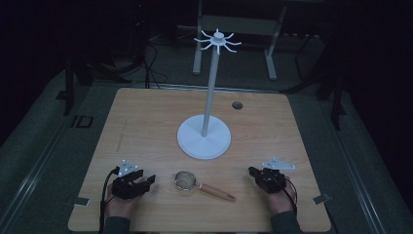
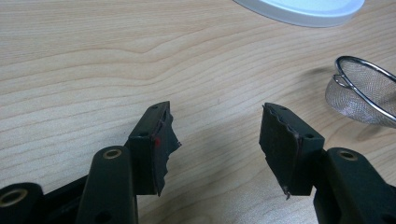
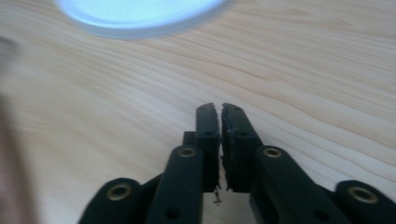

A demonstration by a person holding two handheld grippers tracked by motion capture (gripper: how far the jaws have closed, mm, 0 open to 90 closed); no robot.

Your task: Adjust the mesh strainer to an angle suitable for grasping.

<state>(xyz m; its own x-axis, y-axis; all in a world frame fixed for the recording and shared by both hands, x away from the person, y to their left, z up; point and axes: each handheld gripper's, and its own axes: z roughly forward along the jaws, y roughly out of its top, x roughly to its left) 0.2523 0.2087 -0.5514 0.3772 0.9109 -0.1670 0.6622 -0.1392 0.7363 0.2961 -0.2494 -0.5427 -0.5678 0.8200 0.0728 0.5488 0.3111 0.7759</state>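
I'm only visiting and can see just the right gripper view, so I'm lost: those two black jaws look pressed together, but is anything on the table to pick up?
Observer: Yes. In the high view a small strainer with a wooden handle lies between the two grippers, touched by neither.
Operator: And that pale disc at the top of my picture?
Observer: It is the round base of a white stand, whose tall pole carries a ring of hooks at the top.
Operator: Is the other gripper shut too?
Observer: No. The left gripper has its jaws wide apart over bare wood, with the strainer's mesh bowl off to one side.
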